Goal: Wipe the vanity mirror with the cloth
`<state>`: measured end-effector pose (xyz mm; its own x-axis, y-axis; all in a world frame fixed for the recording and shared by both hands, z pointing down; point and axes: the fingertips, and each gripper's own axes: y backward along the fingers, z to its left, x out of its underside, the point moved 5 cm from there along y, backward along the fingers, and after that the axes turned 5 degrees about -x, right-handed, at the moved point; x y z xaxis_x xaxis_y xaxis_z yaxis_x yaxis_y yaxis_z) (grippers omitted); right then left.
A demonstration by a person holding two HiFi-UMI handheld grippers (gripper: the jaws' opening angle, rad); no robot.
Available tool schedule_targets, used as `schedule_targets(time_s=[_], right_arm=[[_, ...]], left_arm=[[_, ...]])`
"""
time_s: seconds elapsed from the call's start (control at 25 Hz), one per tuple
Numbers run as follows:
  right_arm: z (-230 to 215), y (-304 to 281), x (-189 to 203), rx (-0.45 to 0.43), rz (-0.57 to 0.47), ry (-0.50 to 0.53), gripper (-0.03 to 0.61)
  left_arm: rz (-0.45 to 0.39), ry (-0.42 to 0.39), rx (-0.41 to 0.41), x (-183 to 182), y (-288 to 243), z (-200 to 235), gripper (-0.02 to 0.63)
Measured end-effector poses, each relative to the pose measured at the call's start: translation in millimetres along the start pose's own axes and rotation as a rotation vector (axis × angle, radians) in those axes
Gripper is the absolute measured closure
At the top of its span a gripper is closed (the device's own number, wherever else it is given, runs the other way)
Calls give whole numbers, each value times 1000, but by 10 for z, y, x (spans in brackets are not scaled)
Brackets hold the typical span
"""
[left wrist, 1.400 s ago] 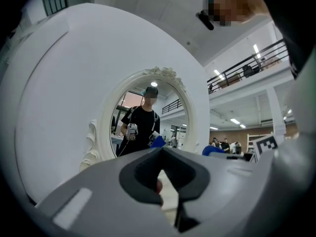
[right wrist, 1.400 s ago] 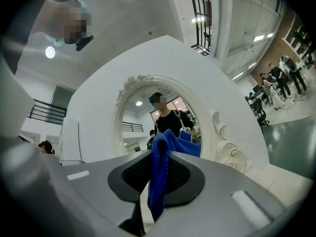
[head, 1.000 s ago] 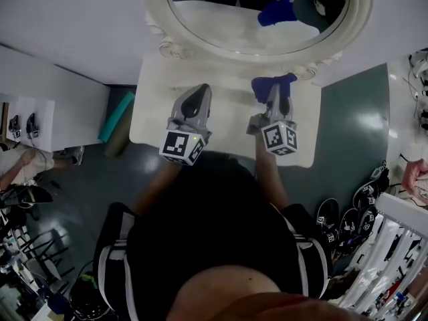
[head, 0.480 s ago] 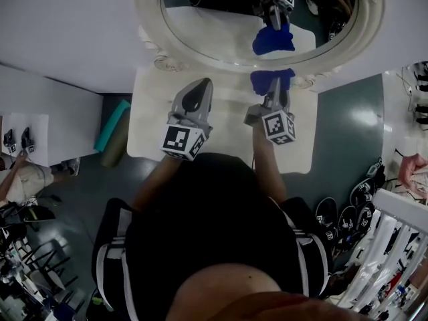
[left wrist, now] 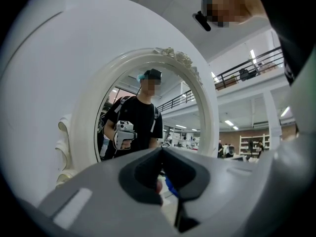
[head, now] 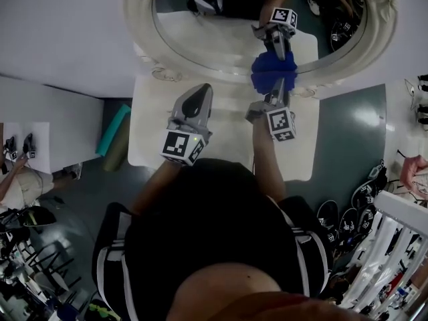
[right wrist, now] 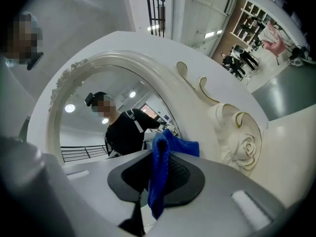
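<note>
An oval vanity mirror (head: 221,29) in a carved cream frame (head: 139,39) stands at the back of a white tabletop (head: 224,122). My right gripper (head: 275,84) is shut on a blue cloth (head: 271,72), which is pressed against the lower right of the glass, just above the frame. In the right gripper view the cloth (right wrist: 162,169) hangs between the closed jaws, with the mirror (right wrist: 108,112) straight ahead. My left gripper (head: 196,99) hovers over the tabletop left of it, shut and empty. In the left gripper view the mirror (left wrist: 143,117) fills the middle and the left gripper (left wrist: 162,154) points at it.
A teal roll (head: 115,131) leans by the table's left side on the dark floor. Shoes (head: 361,202) and white racks (head: 401,246) crowd the right. A white counter (head: 47,119) runs along the left. A carved rose (right wrist: 237,132) decorates the frame's base.
My right gripper has carried the blue cloth forward from over the tabletop up to the lower edge of the glass. The left gripper has hardly moved.
</note>
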<state>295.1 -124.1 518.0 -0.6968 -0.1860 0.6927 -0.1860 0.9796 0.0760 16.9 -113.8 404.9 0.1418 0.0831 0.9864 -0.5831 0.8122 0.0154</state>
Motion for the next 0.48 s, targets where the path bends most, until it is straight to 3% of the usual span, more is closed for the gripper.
schedule_targets(time_s=[0.36,0.48], right_arm=[[-53,-155,-13,-50,-119,-156,533],[-40,-156,-48,-58,-140,-159,534]], left_arm=[[18,2,0,33,-117,81,603],[16,4,0,21,-118,94,603]])
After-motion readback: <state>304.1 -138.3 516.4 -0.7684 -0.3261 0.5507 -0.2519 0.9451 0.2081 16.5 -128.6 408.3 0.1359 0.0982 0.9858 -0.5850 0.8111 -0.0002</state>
